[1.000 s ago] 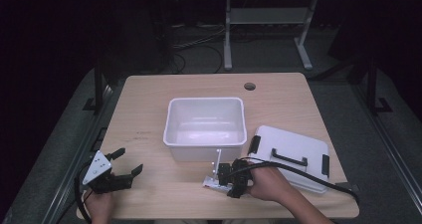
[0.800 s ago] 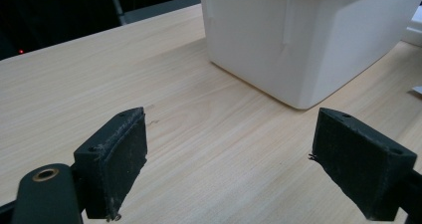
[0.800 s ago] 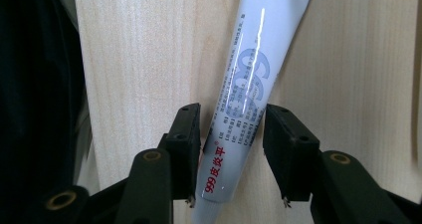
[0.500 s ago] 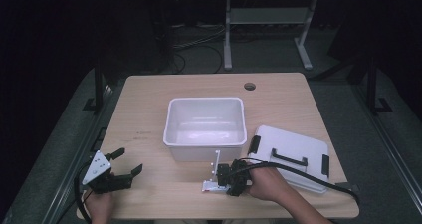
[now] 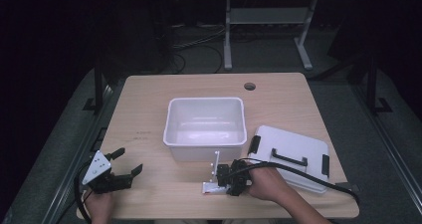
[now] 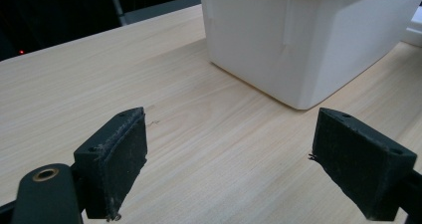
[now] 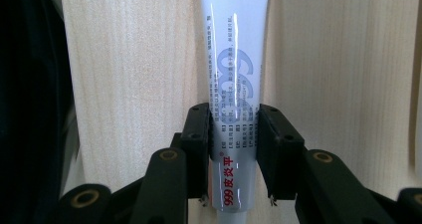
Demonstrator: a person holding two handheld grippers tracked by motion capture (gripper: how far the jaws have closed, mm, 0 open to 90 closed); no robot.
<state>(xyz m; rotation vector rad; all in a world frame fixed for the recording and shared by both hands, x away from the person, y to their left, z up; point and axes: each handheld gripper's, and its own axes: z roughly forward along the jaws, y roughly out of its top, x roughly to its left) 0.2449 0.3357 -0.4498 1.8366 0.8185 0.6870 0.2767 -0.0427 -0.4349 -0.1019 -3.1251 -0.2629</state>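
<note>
A white tube with blue and red print sits pinched between the two black jaws of the right gripper, which press on it from both sides near its lower part. From above, the tube lies low over the near part of the wooden table, just in front of the white bin and a little to the left of the person's right hand. I cannot tell whether it touches the tabletop. The right gripper points leftward across the table, and its black cable runs back over the white lid that lies flat to the right of the bin, handle up.

The bin stands open in the middle of the table. A round hole is cut in the tabletop farther back.

Well apart, at the near left corner, the person's left hand holds the left gripper, whose jaws stand wide apart with only bare wood between them. In the left gripper view its pads frame the tabletop, with the corner of the bin ahead.
</note>
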